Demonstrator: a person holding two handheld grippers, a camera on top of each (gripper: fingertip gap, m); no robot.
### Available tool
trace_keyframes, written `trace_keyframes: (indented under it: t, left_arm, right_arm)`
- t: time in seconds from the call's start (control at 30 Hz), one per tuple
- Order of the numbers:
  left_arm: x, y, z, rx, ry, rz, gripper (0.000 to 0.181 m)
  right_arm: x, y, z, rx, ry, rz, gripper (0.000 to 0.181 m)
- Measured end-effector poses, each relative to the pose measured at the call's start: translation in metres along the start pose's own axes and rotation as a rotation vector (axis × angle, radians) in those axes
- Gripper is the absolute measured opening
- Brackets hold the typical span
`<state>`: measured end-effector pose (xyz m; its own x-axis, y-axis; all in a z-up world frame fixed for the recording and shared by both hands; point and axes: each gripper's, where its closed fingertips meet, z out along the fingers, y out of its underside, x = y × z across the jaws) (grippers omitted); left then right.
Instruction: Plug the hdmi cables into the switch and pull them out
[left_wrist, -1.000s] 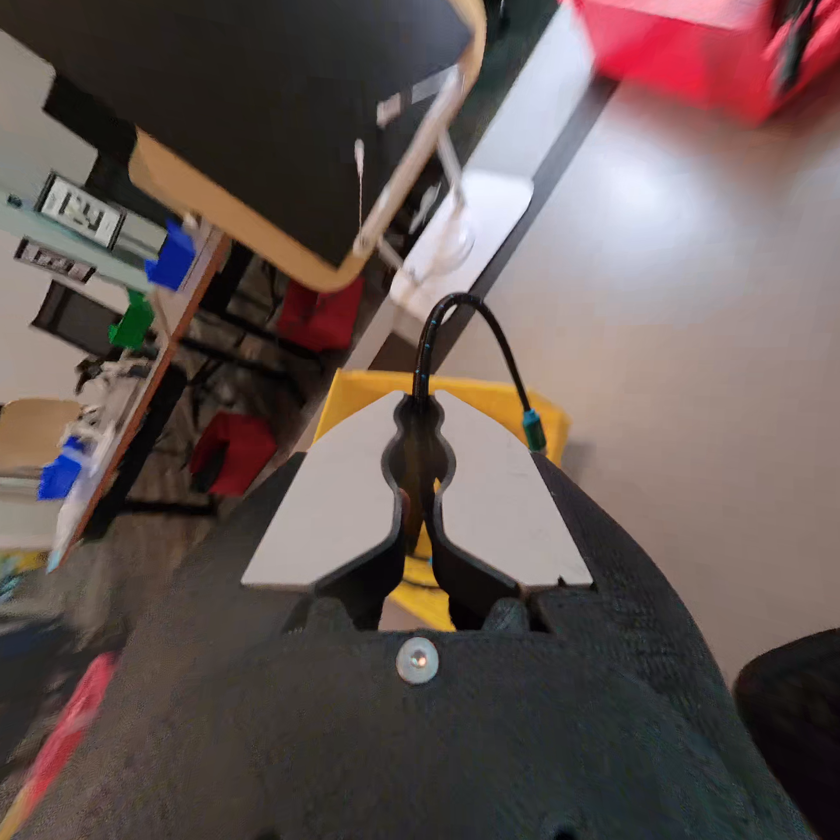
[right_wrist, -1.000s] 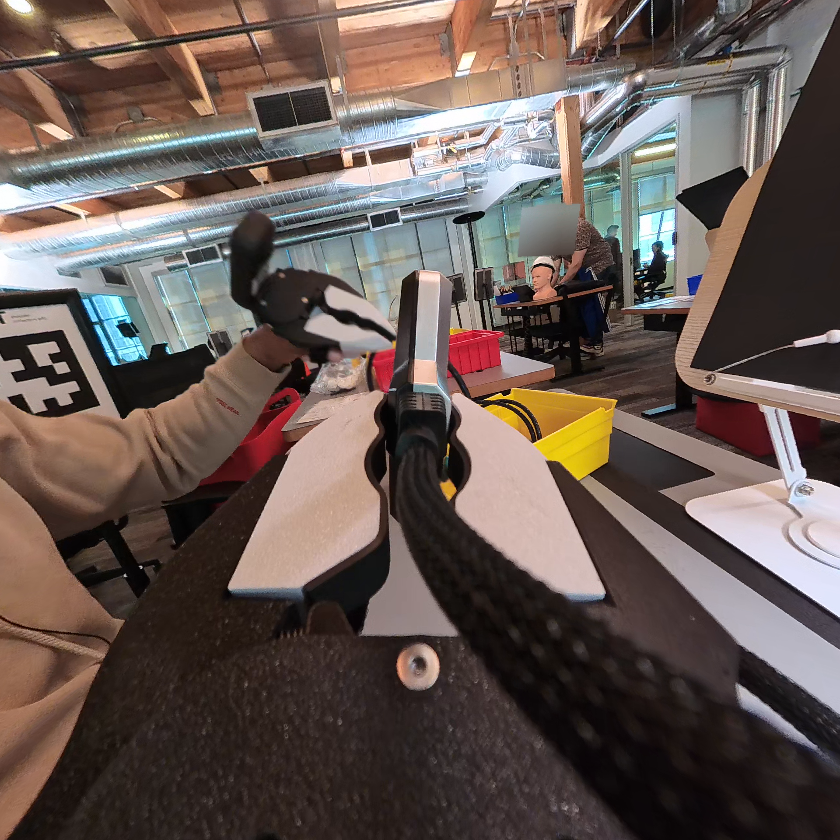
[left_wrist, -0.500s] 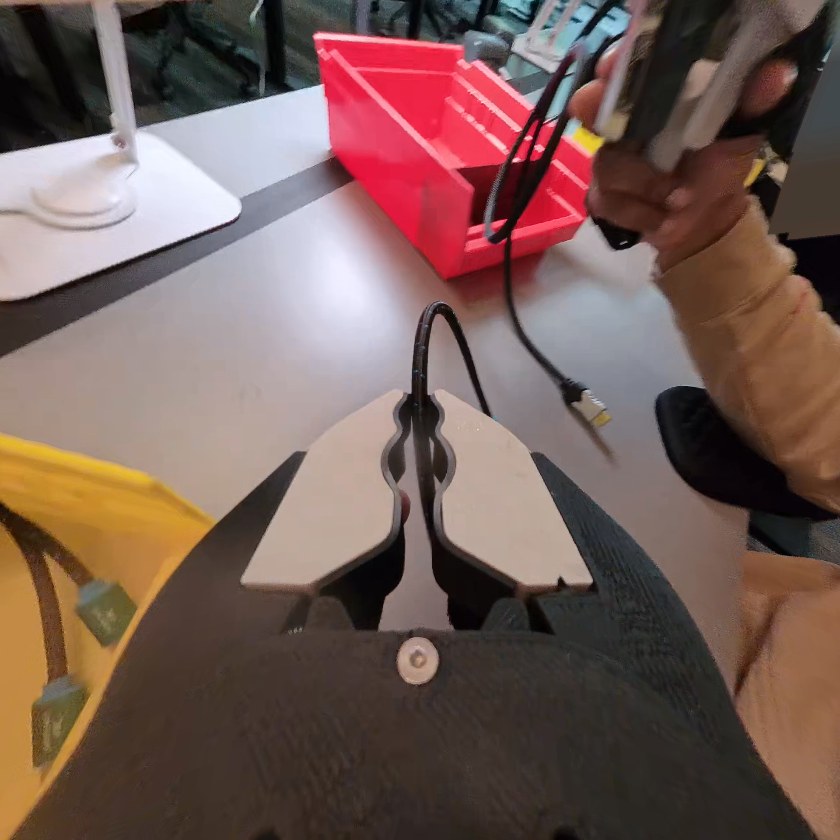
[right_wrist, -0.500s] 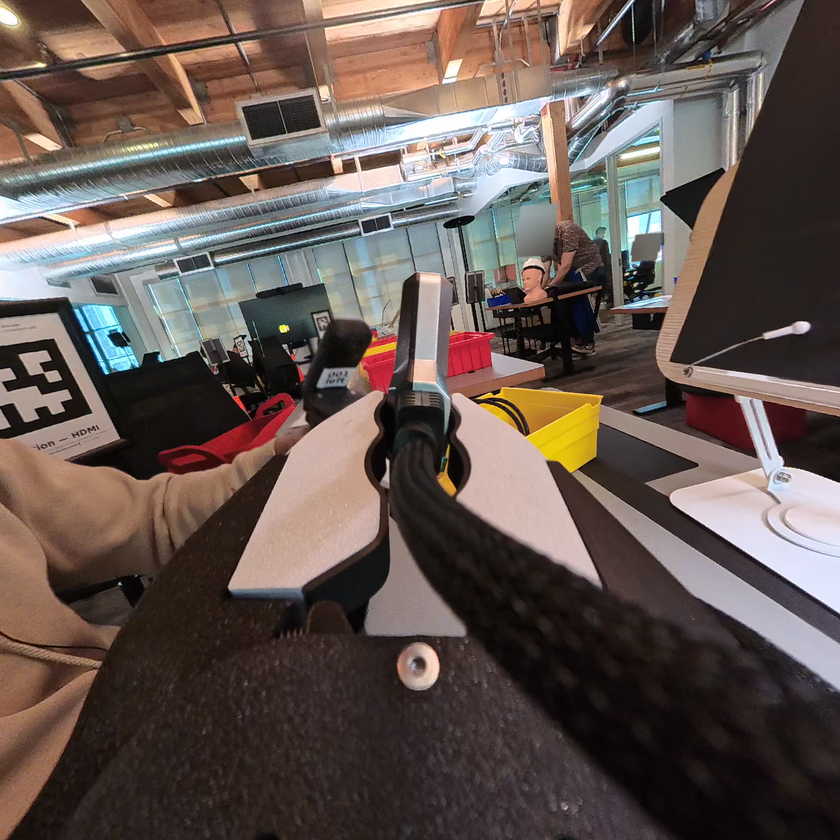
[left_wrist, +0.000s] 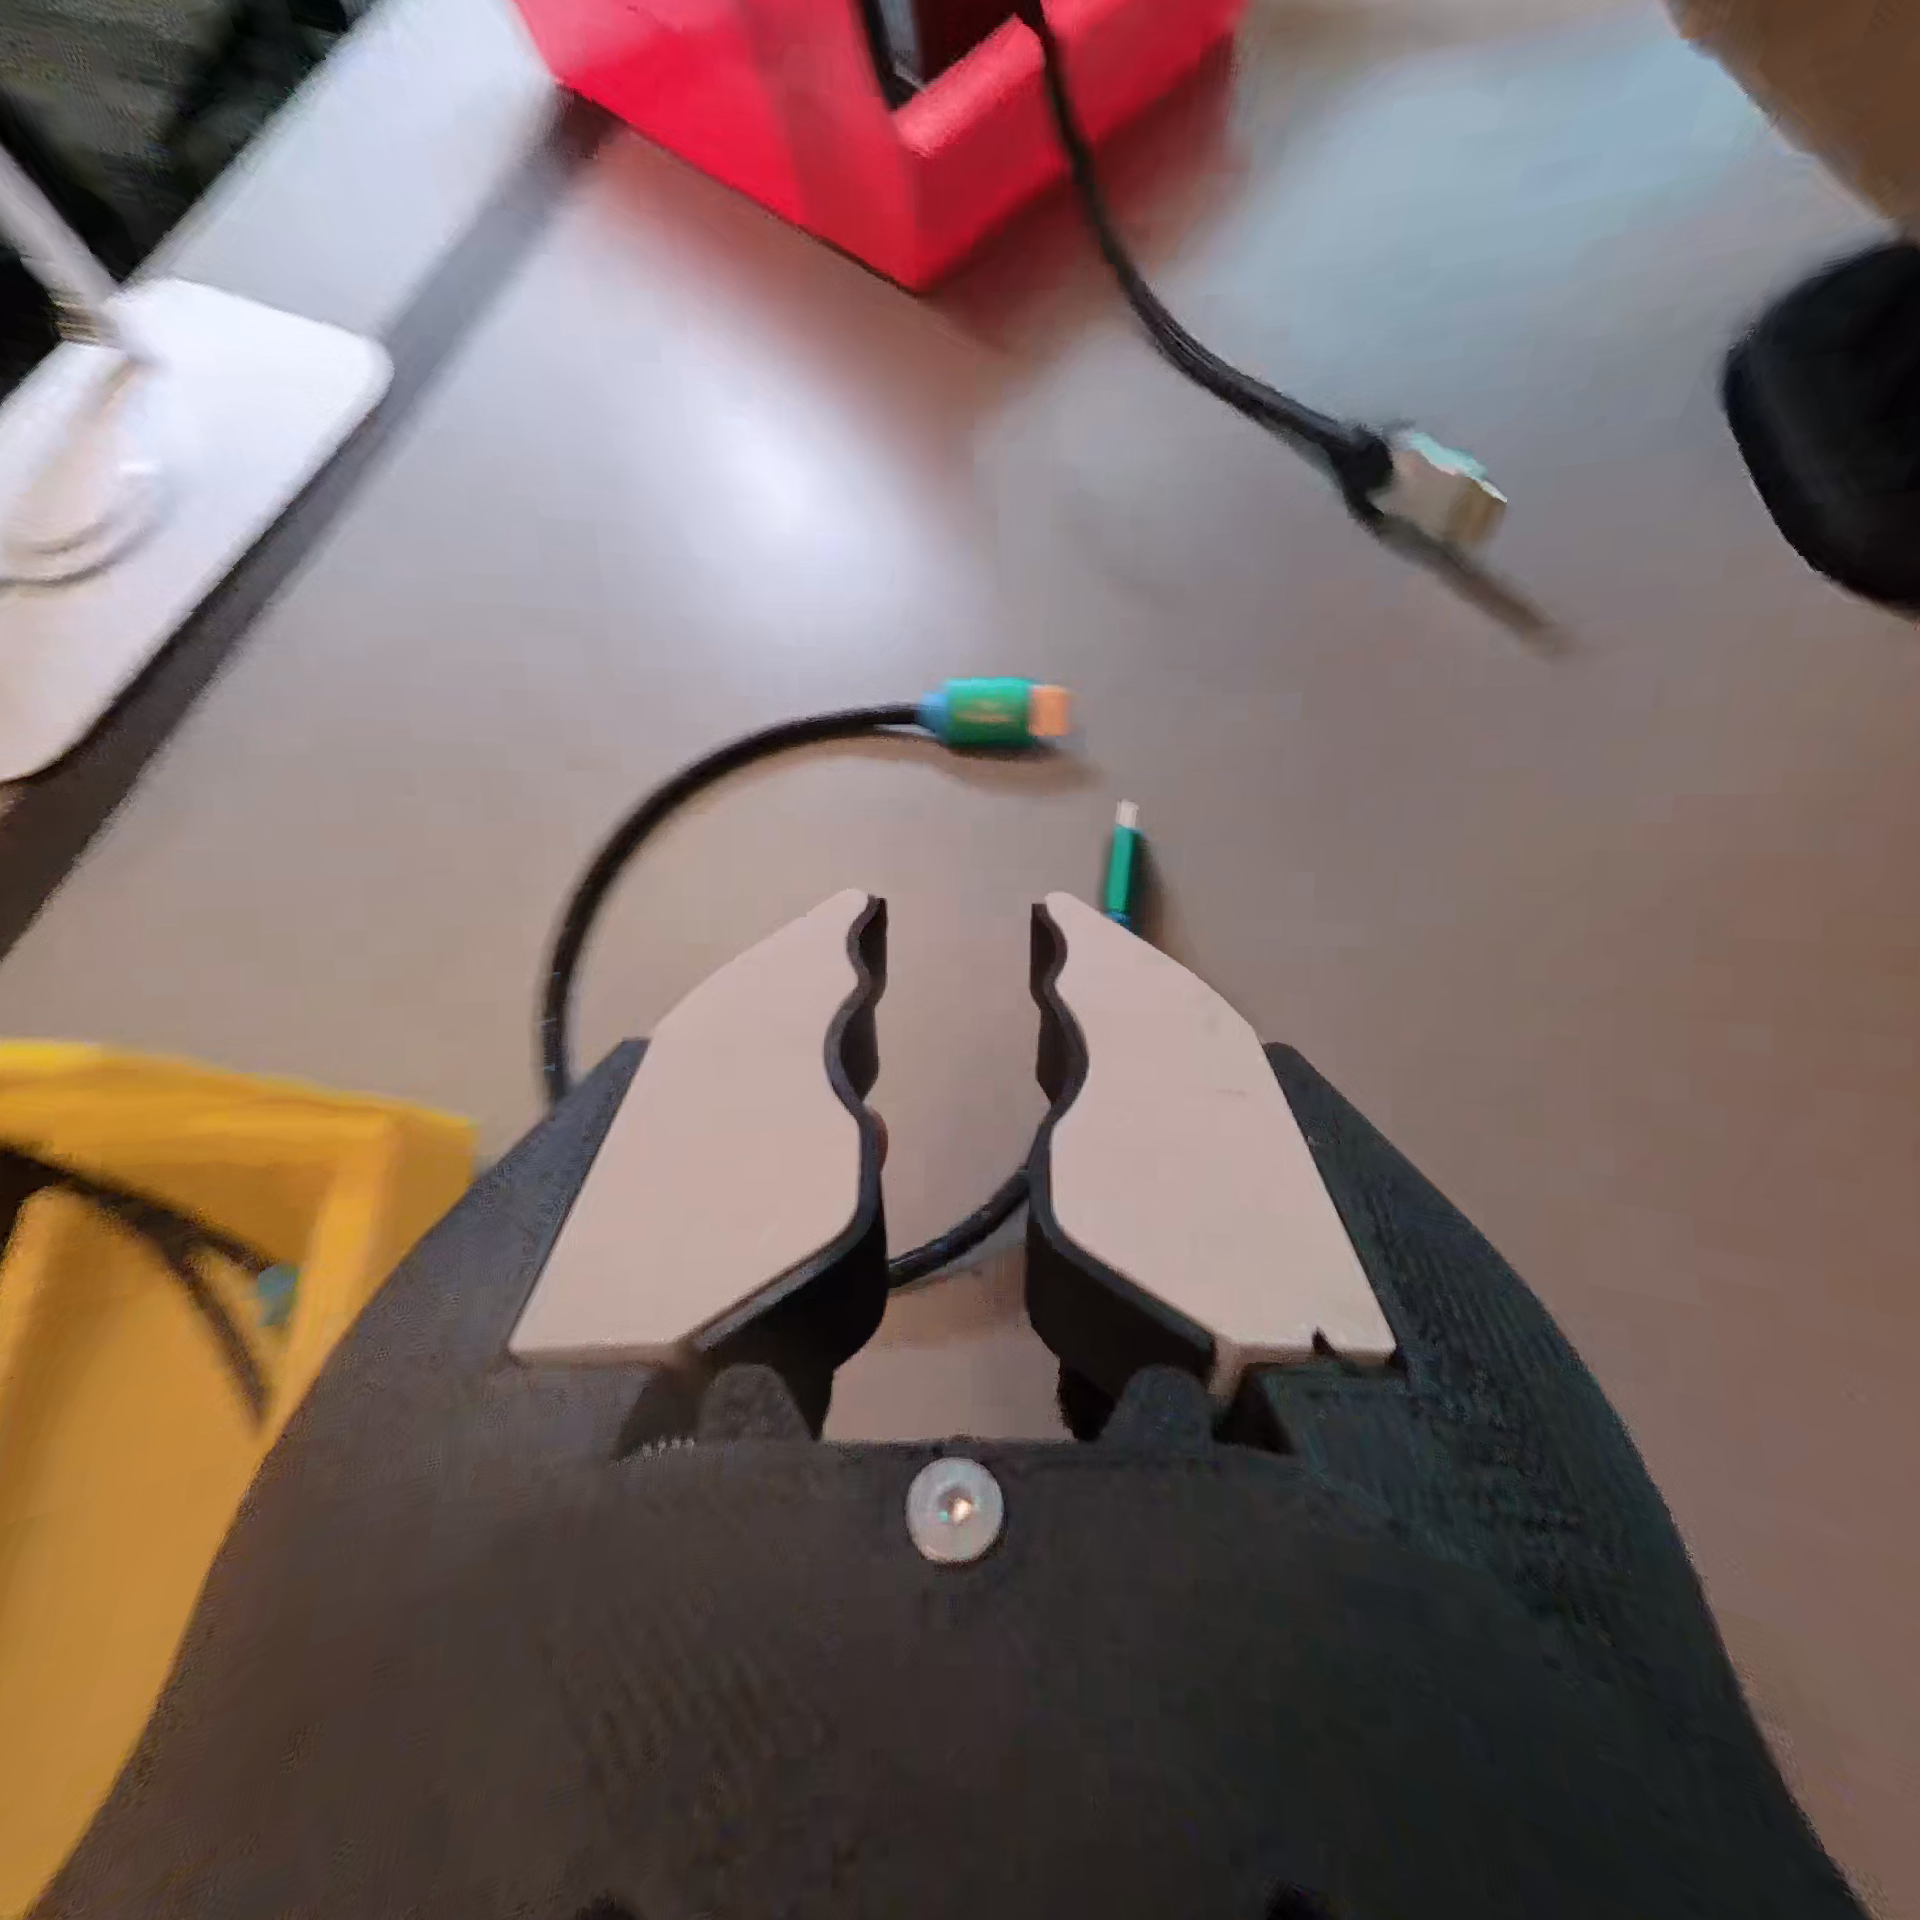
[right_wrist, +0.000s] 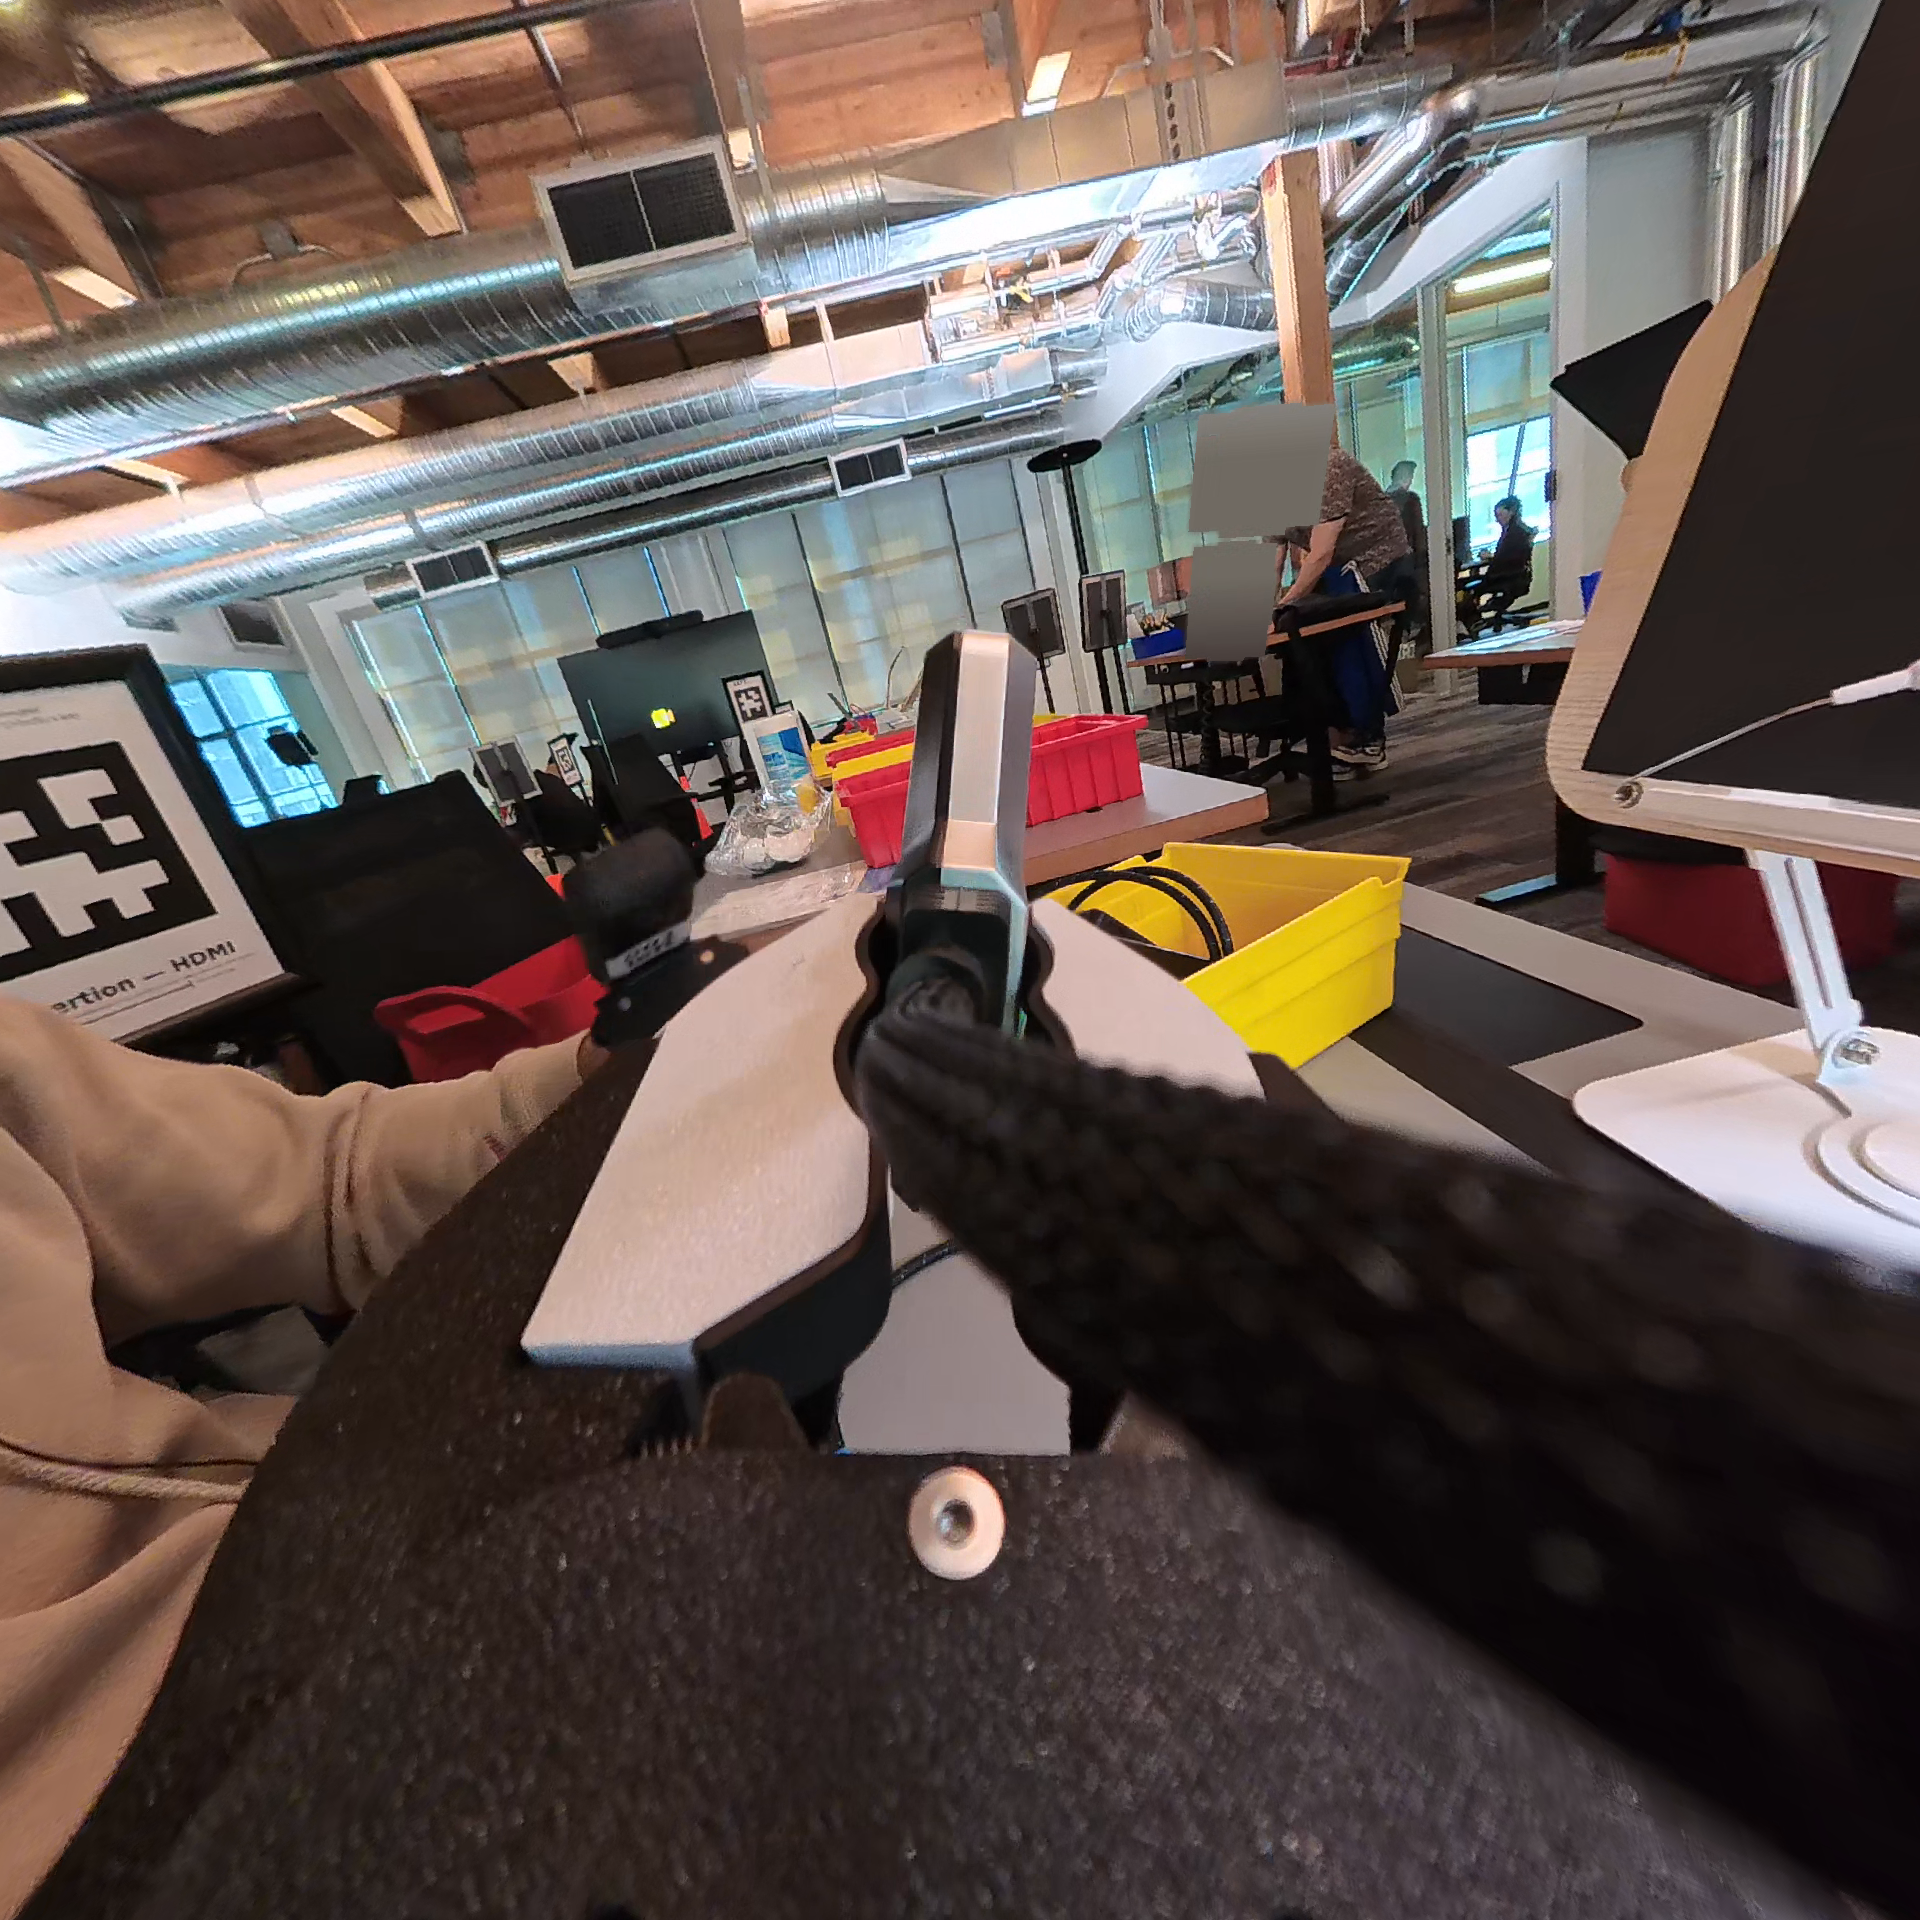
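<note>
My left gripper (left_wrist: 956, 914) is open and empty just above the grey table (left_wrist: 727, 468). A thin black HDMI cable (left_wrist: 623, 862) lies looped in front of and under its fingers. The cable's two green plugs lie ahead, one (left_wrist: 987, 712) further out and one (left_wrist: 1124, 873) by the right fingertip. My right gripper (right_wrist: 951, 914) is shut on the silver and black switch (right_wrist: 971, 748) and holds it upright in the air. A thick braided black cable (right_wrist: 1247, 1247) runs back from the switch over the gripper. Its silver plug end (left_wrist: 1439, 494) hangs over the table in the left wrist view.
A red bin (left_wrist: 883, 135) stands at the back of the table, and a yellow bin (left_wrist: 156, 1195) with cables at the left; the yellow bin (right_wrist: 1299, 935) also shows in the right wrist view. A white stand base (left_wrist: 135, 457) sits far left. A person's sleeve (right_wrist: 208, 1174) reaches across.
My left gripper has opened and let go of the thin HDMI cable, which now lies on the table. The right gripper still holds the switch and has moved little.
</note>
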<state>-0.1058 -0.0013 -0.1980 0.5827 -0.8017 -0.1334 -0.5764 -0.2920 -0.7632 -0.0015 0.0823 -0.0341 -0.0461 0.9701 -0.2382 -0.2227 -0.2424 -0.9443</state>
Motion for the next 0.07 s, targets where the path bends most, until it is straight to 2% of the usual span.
trace_keyframes:
  t: [0.07]
  left_arm:
    - [0.0202,0.012,0.0173,-0.065,0.069,0.053,0.032]
  right_arm:
    - [-0.0003,0.0019,0.0005,-0.008,-0.003,-0.003,0.023]
